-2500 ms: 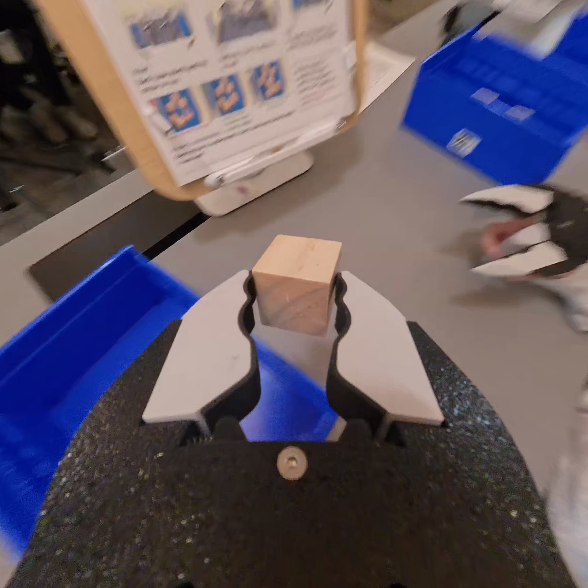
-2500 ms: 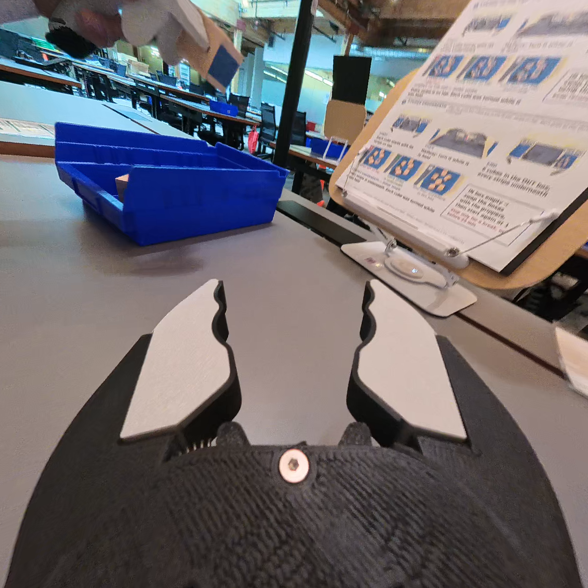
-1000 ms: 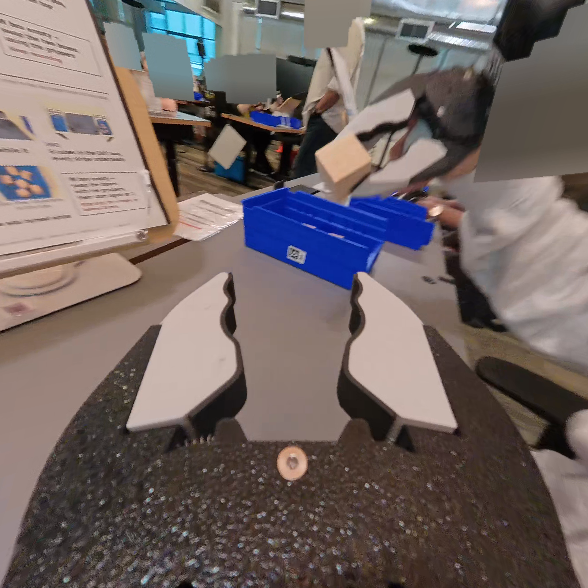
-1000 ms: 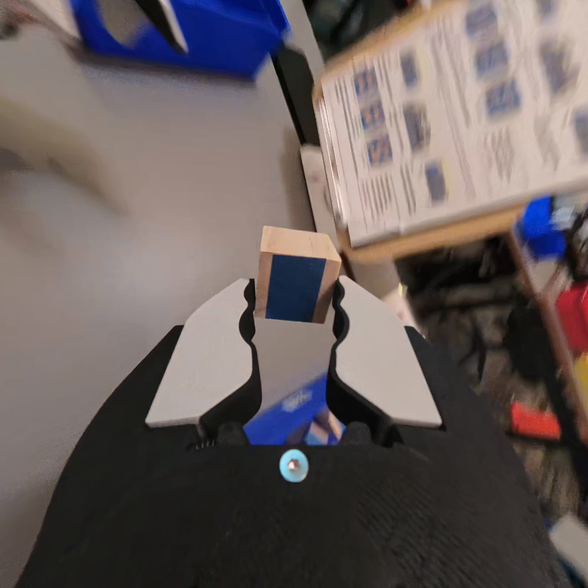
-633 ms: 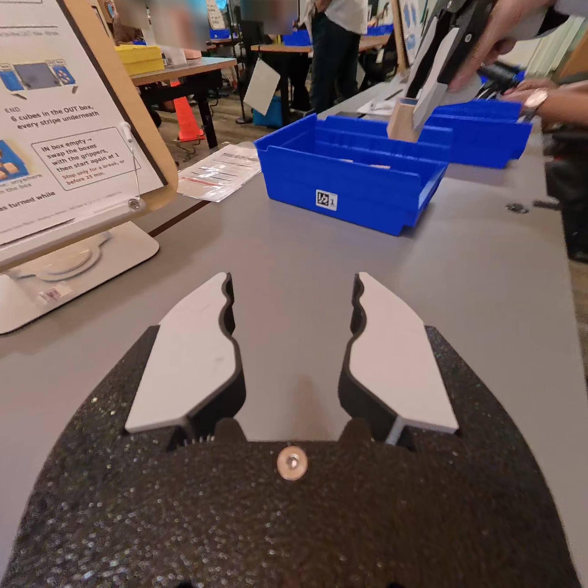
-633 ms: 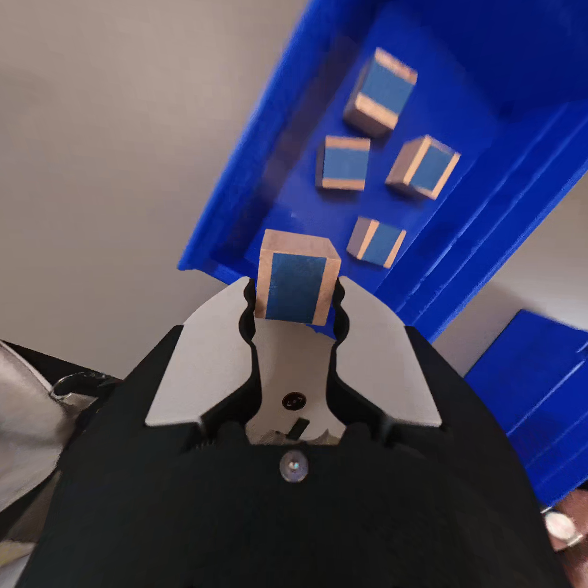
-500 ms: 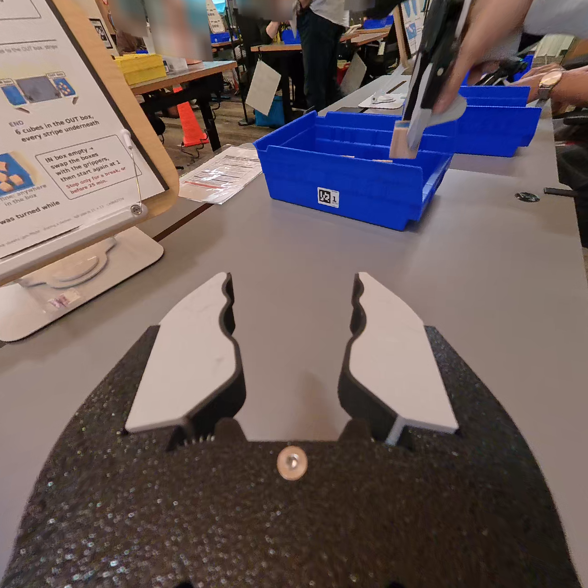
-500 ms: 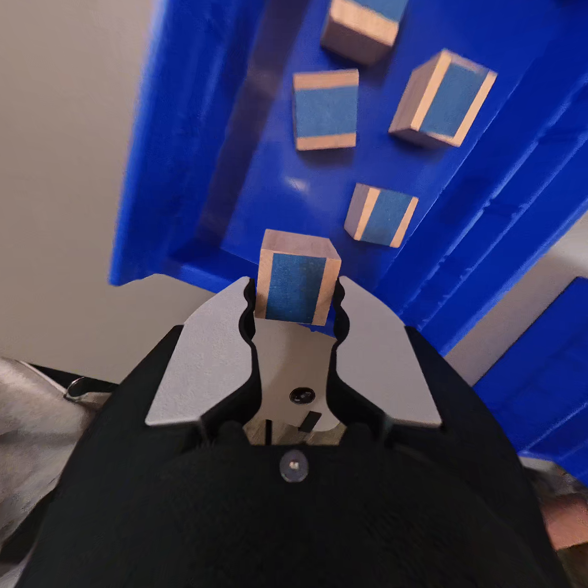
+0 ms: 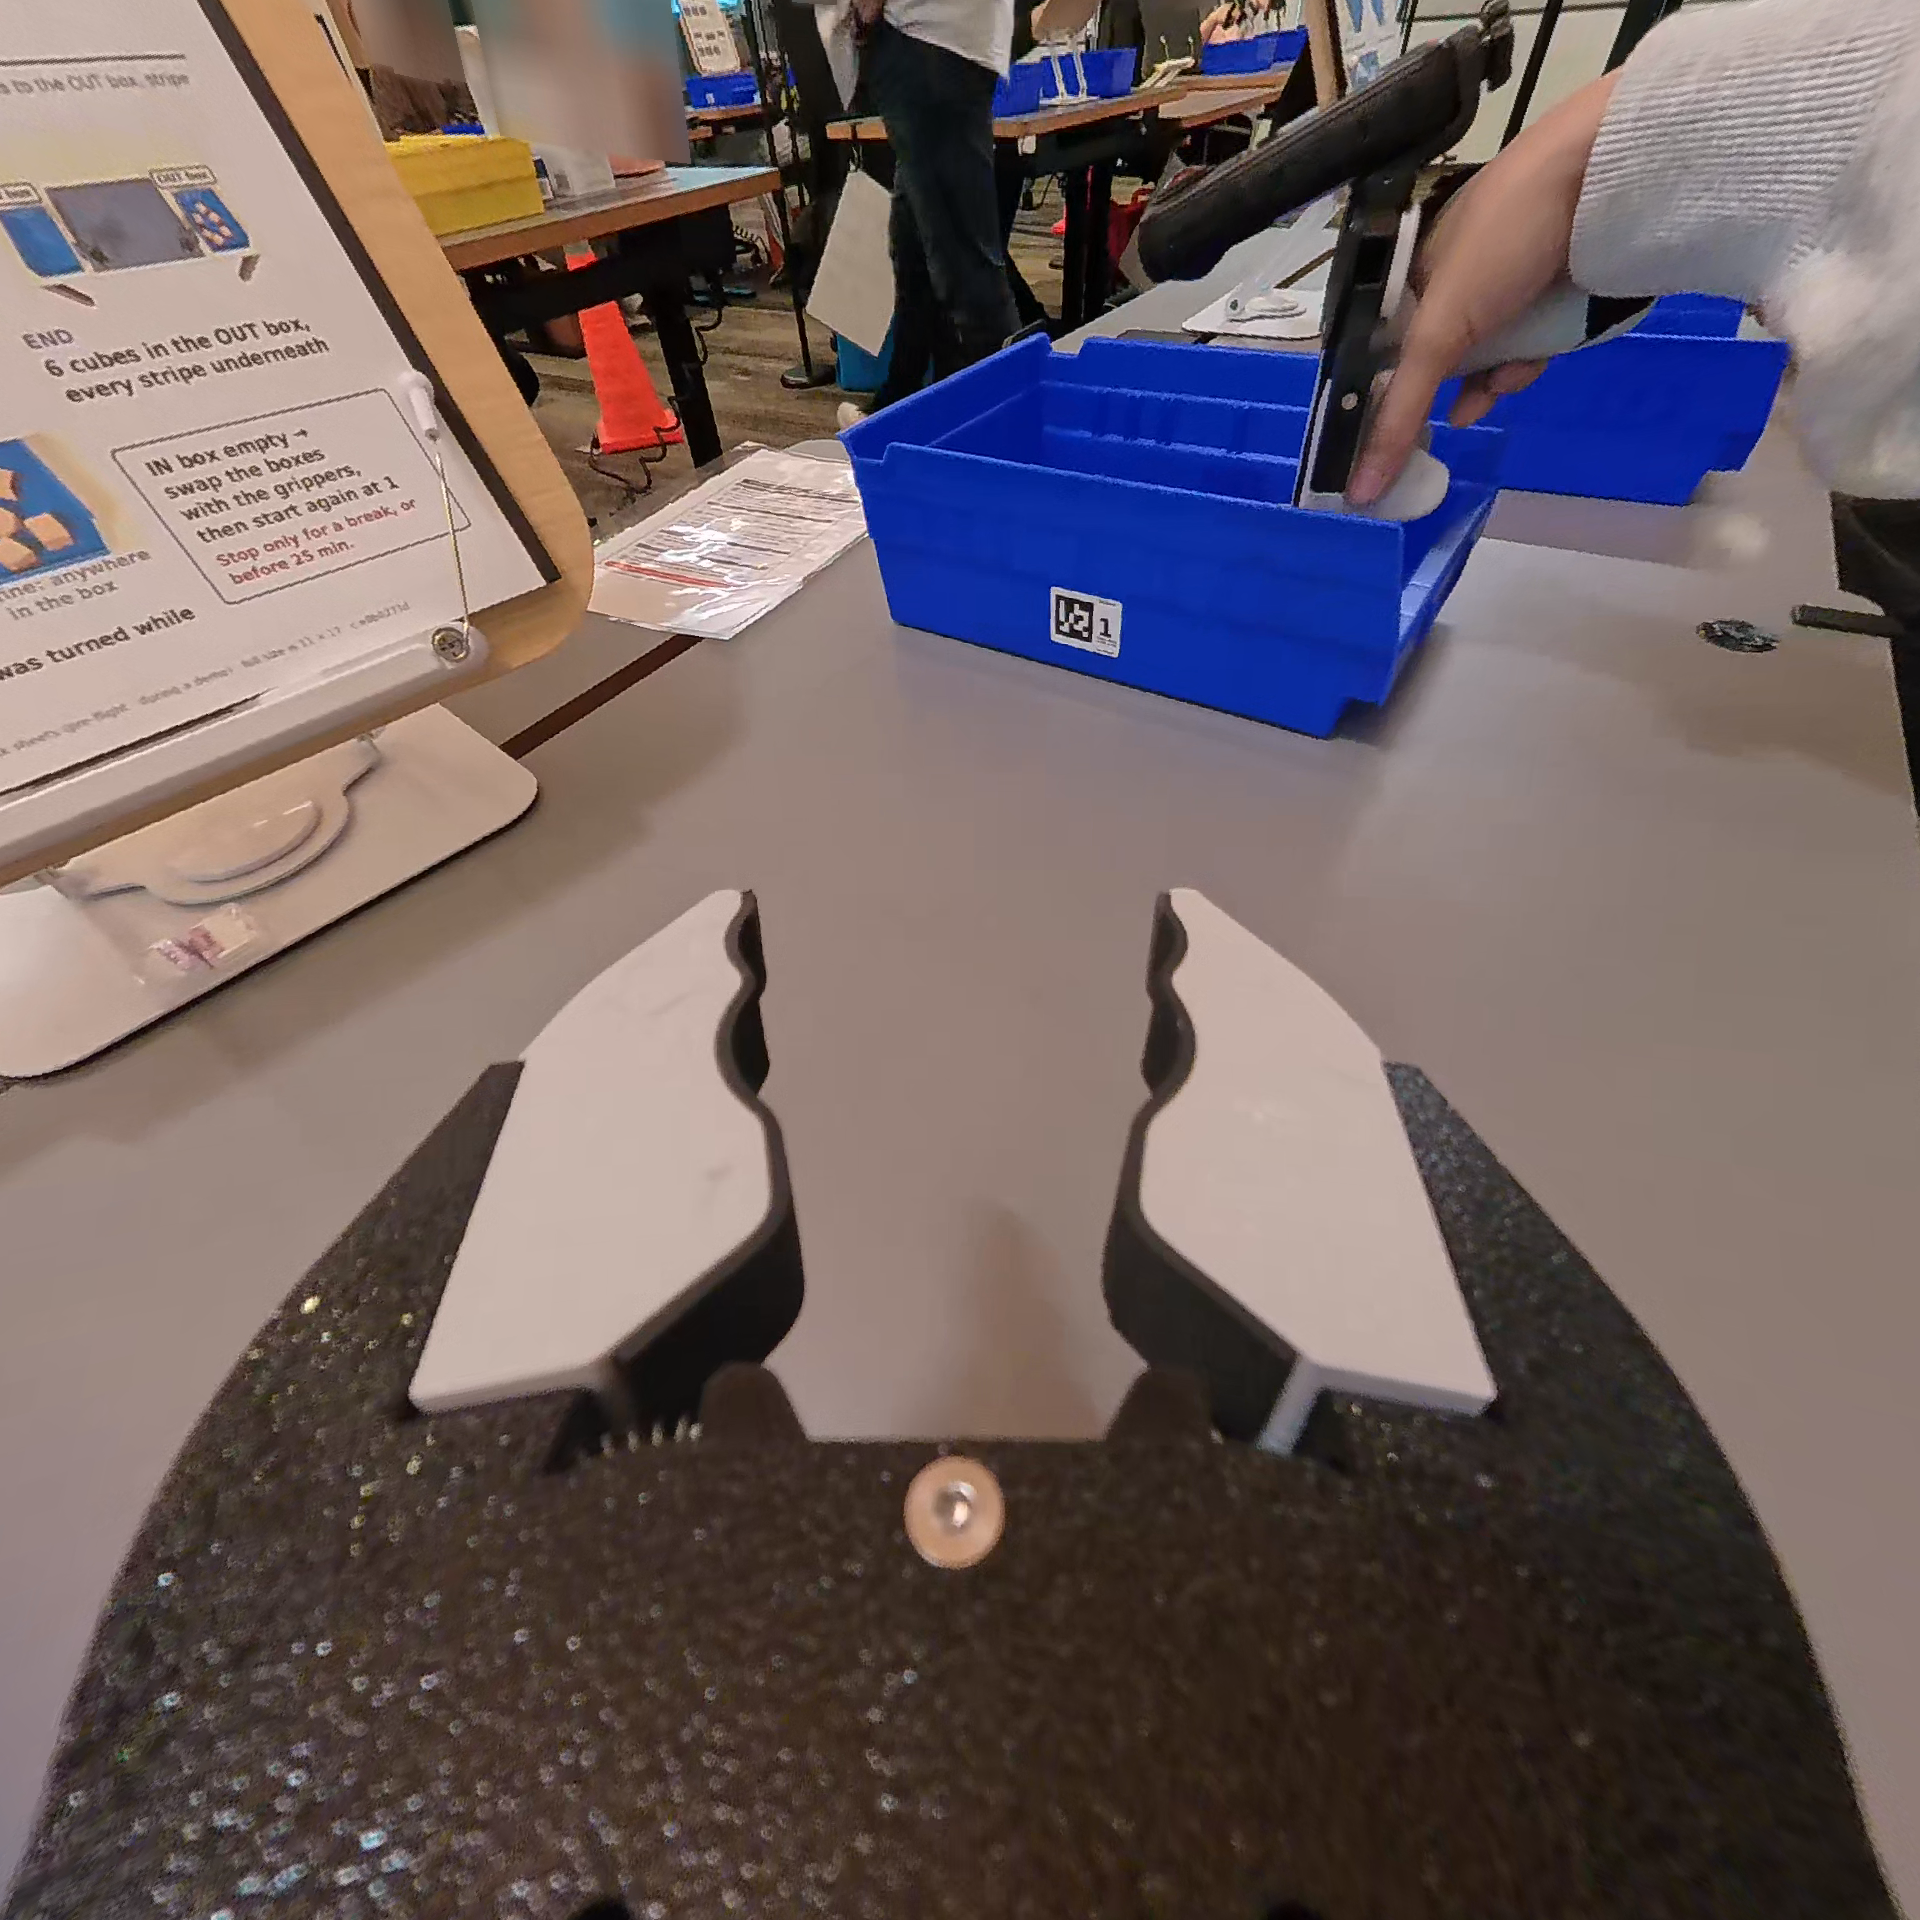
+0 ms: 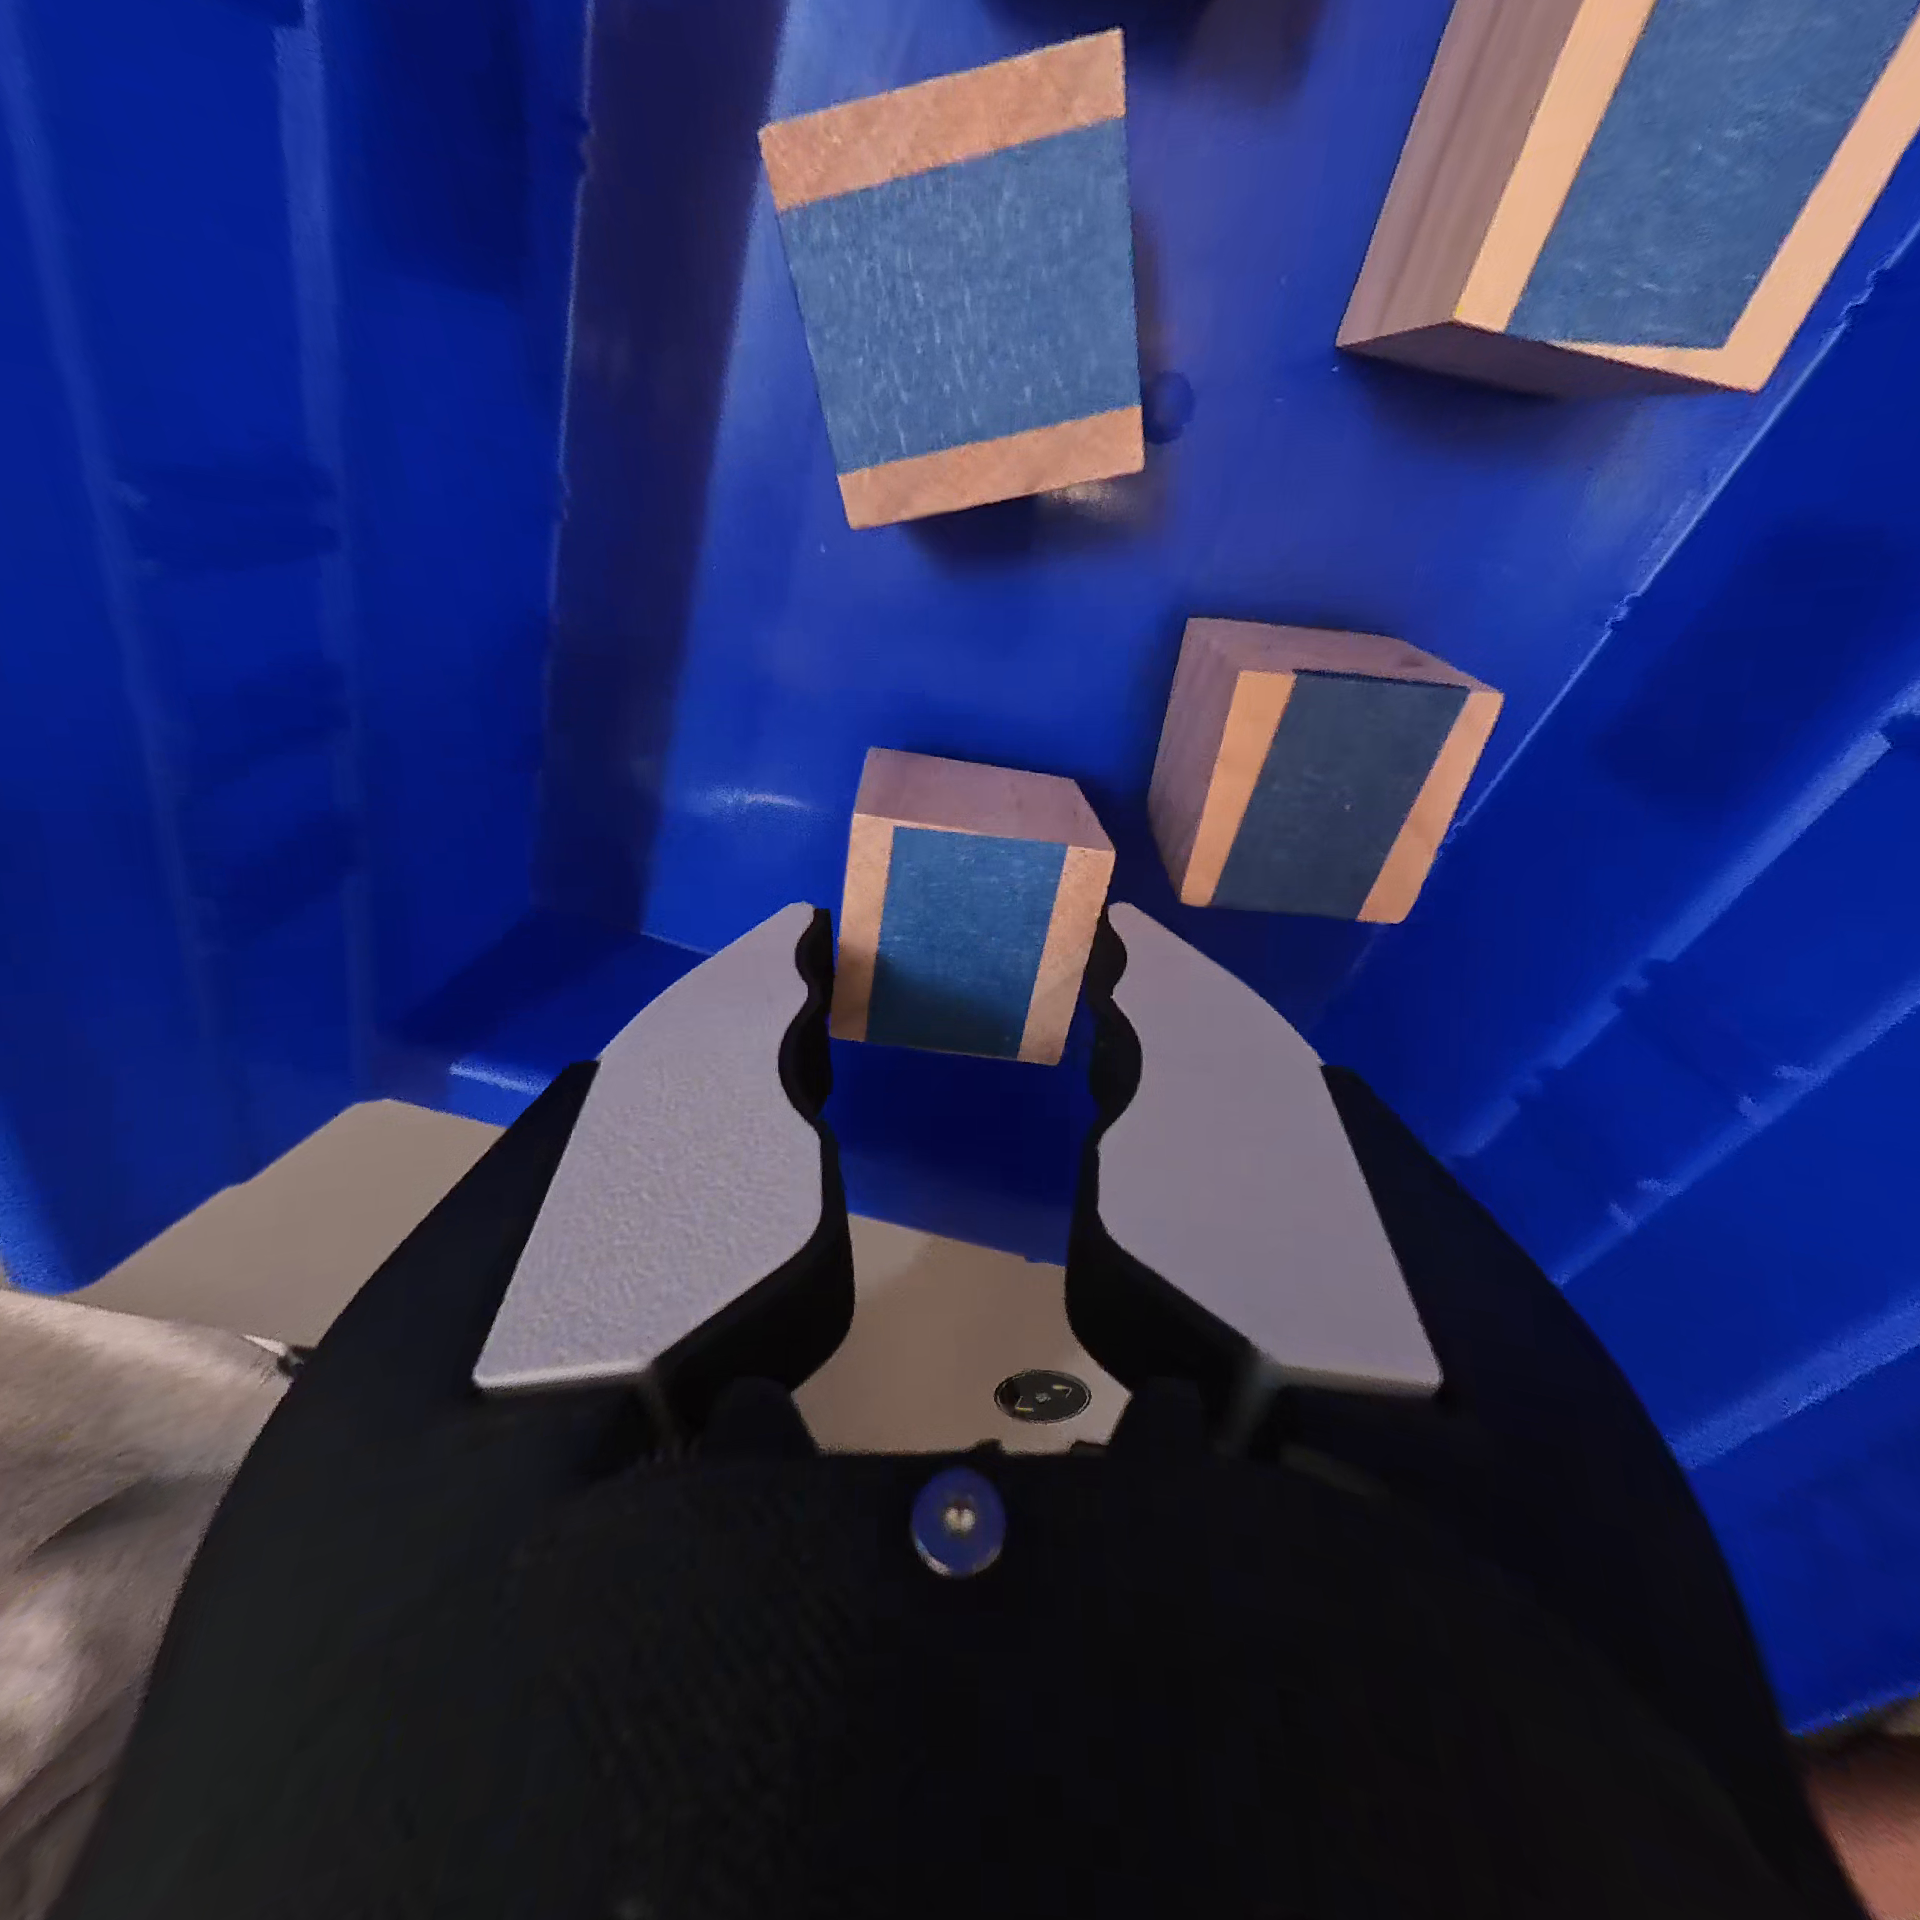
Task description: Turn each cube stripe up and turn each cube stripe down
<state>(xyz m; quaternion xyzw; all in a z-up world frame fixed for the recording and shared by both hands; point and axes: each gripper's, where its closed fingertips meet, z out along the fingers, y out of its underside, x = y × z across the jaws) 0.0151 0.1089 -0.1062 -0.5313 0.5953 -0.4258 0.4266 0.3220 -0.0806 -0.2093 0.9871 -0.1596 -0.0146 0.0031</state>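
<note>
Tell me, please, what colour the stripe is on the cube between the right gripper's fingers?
Blue, on bare wood; the cube shows best in the right wrist view.

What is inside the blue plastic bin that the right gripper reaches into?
In the blue plastic bin three wooden cubes with blue stripes lie stripe up. The right gripper holds a fourth cube above the floor. The gripper body hides the bin's near part.

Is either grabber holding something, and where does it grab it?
The right gripper pinches a wooden cube by its two plain sides, stripe facing the camera. The left gripper holds nothing.
</note>
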